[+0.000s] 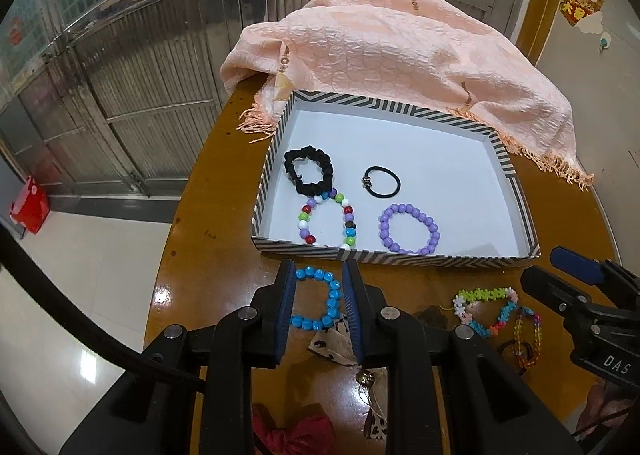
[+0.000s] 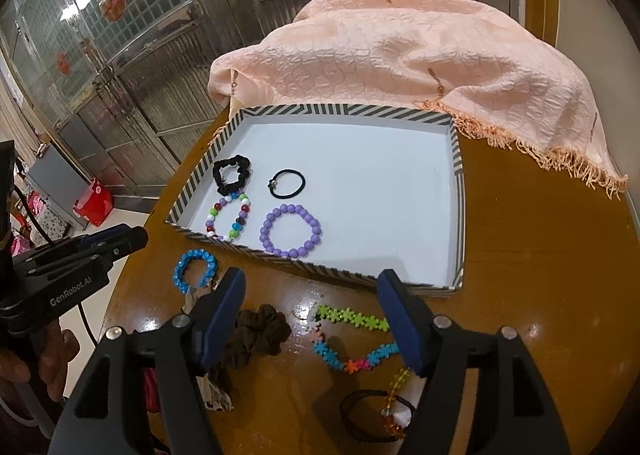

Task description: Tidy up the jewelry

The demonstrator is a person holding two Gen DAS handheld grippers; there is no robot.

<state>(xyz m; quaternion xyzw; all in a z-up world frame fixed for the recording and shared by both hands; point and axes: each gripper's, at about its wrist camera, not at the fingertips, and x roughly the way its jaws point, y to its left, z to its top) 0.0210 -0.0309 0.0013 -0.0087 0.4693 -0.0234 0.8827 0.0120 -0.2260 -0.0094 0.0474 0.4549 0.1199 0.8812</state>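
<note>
Four pieces already lie in the striped tray, all in its 7 to 9 o'clock part: a black scrunchie, a thin black hair tie, a multicoloured bead bracelet touching the scrunchie, and a purple bead bracelet. The rest of the tray is bare, so the sorting looks roughly half done.

Left on the tabletop, at 6 o'clock from the tray: a blue bead bracelet, a brown scrunchie, a flower-link chain, an amber bead string over a dark hair band, plus a spotted bow and red cloth piece nearest the camera.

The left gripper hovers over the blue bracelet with its jaws narrowly parted and gripping nothing. The right gripper is spread wide and empty, above the flower-link chain, which seems its likely next pick
</note>
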